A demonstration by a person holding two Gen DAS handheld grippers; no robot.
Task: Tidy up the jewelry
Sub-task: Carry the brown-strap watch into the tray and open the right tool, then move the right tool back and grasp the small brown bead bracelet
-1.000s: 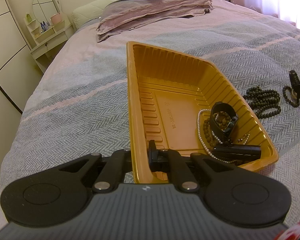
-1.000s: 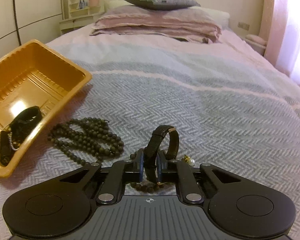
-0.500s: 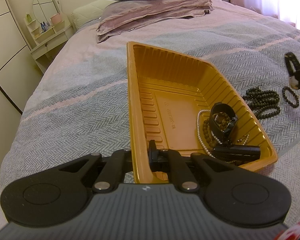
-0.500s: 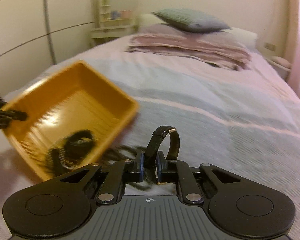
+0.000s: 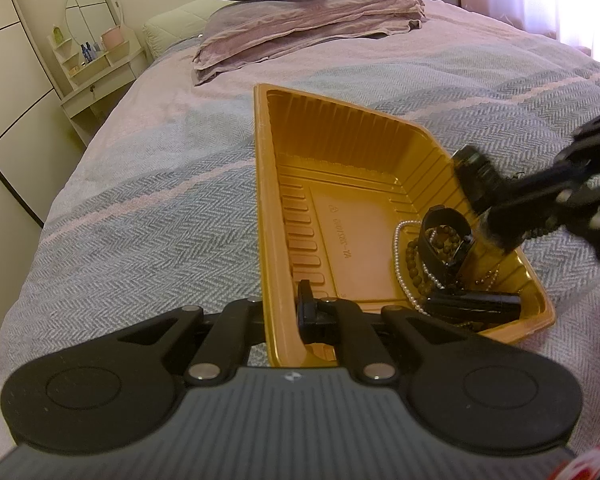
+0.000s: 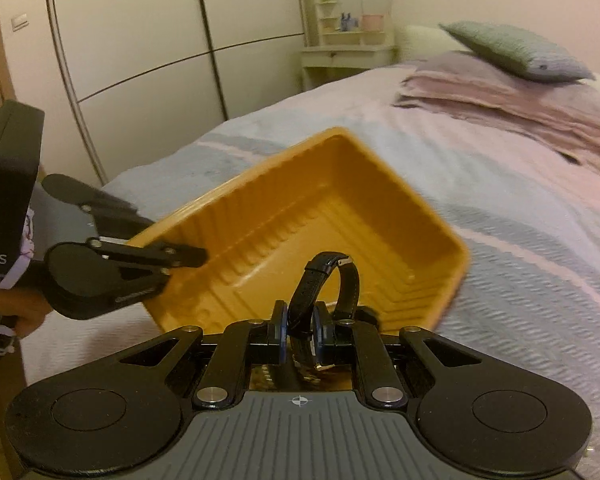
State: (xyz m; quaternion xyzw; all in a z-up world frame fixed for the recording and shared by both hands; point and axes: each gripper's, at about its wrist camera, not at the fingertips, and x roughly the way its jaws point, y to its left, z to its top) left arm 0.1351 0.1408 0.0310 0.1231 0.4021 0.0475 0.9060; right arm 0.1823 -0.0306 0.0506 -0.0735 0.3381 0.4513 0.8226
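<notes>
Watch (image 6: pixel 327 292): black strap curled in a loop, standing up at lower centre of the right wrist view; blurred at centre right of the left wrist view, above the tray's right rim
Right gripper (image 6: pixel 300 326): jaws clamped on the watch strap, which rises between and beyond the fingertips; seen from the left wrist view it reaches in from the right edge, blurred
Left gripper (image 5: pixel 284 316): jaws pinched on the near wall of the tray, one finger outside, one inside; bottom centre of its own view, middle left in the right wrist view
Tray (image 5: pixel 268 208): orange ribbed plastic, tilted, its left rim raised off the bedspread; fills the middle of both views
Tray contents: pearl strand (image 5: pixel 398 256), dark bead bracelet (image 5: pixel 414 264), another black watch (image 5: pixel 444 236) and a black bar-shaped item (image 5: pixel 472 304); all gathered in the lower right corner, just beside one another
Watch versus tray: over the right side; whether it touches the rim I cannot tell
Bedspread (image 5: pixel 140 208): grey herringbone with pink bands; under the tray
Hand (image 6: pixel 20 312): at the left edge of the right wrist view, holding the left gripper
</notes>
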